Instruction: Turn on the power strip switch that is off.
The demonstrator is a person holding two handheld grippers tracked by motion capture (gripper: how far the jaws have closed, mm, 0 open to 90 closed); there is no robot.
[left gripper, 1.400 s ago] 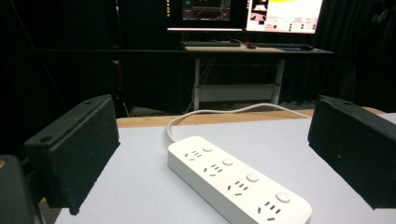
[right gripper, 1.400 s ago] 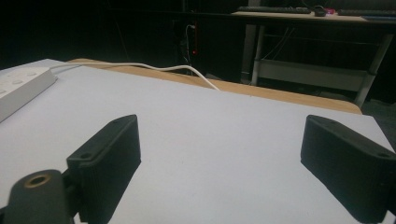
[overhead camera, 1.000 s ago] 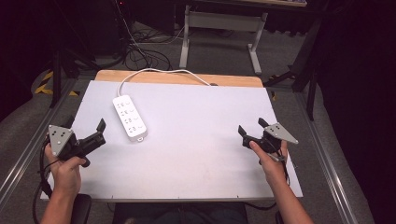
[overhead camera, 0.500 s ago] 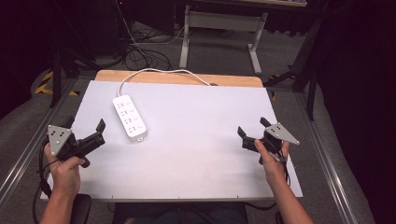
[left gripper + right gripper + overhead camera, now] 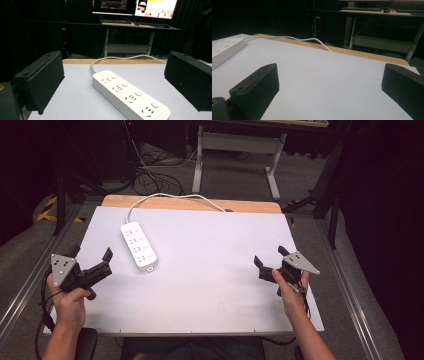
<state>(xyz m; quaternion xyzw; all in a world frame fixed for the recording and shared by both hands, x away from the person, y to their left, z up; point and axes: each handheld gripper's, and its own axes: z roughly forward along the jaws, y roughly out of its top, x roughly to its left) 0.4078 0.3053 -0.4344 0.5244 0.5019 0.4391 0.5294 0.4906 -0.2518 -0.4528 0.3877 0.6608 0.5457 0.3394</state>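
While both grippers hover spread and empty, the power strip [image 5: 139,246] lies just right of the left gripper [image 5: 90,262], long axis running near-far, well apart from the right gripper [image 5: 270,261].

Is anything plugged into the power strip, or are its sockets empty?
Empty. The power strip lies flat on the table, and all four sockets show bare holes in the left gripper view; only its own cord trails away.

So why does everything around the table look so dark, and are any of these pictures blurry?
High view: the white table is brightly lit, its surroundings dim. Left gripper view: the power strip is sharp, the monitors behind glare. Right gripper view: the near jaws look soft, casting faint shadows.
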